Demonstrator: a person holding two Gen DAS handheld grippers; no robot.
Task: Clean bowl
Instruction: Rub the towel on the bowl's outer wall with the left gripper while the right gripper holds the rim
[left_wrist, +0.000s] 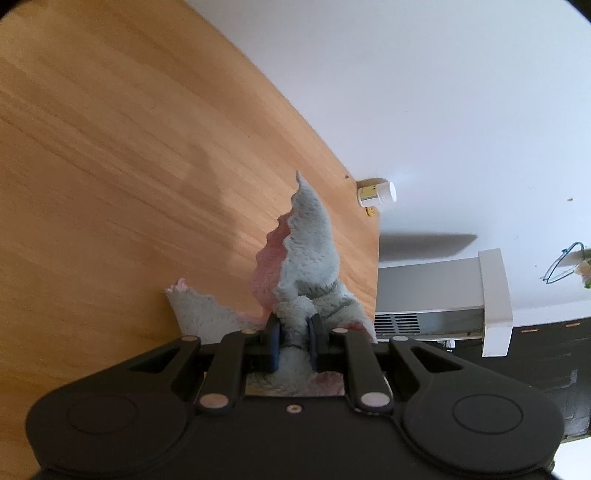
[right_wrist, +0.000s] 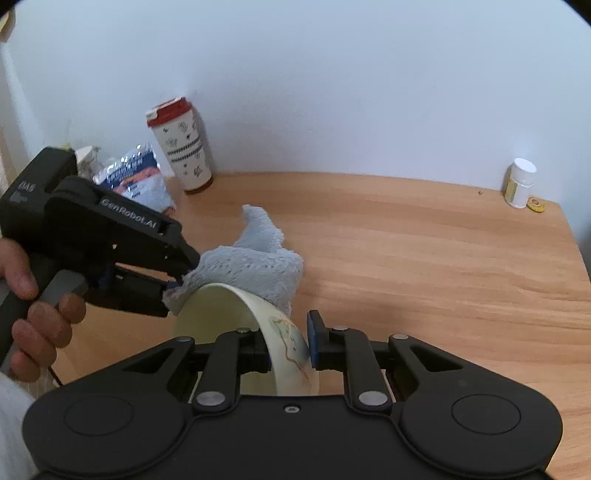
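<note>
1. Between the two dark blue pads at the near edge of the left wrist view, the left gripper (left_wrist: 294, 341) is clamped on a fluffy grey-blue cloth (left_wrist: 310, 254) with a pink underside.
2. That cloth rises in a peak beyond the pads; a second flap (left_wrist: 199, 310) spreads to the left above the wooden table (left_wrist: 110, 147).
3. At the table's far right corner stand a small white-capped bottle (left_wrist: 376, 192) and, touching its base, a small yellow item (left_wrist: 370, 211), too small to identify.
4. Beyond the table edge, a white wall (left_wrist: 443, 92) and a white and grey fixture (left_wrist: 443, 295) are visible. The bowl does not appear in this view.
5. At the near centre of the right wrist view, the right gripper (right_wrist: 291, 345) is clamped on the wall of the bowl (right_wrist: 218, 314): one blue pad bears on the outer, decorated face, the other finger lies inside.
6. The bowl is cream-coloured, tilted on edge, its opening facing left.
7. On the left, a hand (right_wrist: 33, 302) holds the left gripper (right_wrist: 175, 286), whose tip meets the bowl's far rim with the cloth (right_wrist: 258, 262) pinched in it.
8. The cloth drapes over the far rim of the bowl and down its outer right side.
9. Far left on the table (right_wrist: 424, 258), against the wall (right_wrist: 332, 74), stand a tall cup (right_wrist: 181, 147) with a red lid and a crumpled blue and white packet (right_wrist: 140, 177).
10. At the far right corner stand the white-capped bottle (right_wrist: 519, 182) and a yellow disc (right_wrist: 535, 205) just beside it.
</note>
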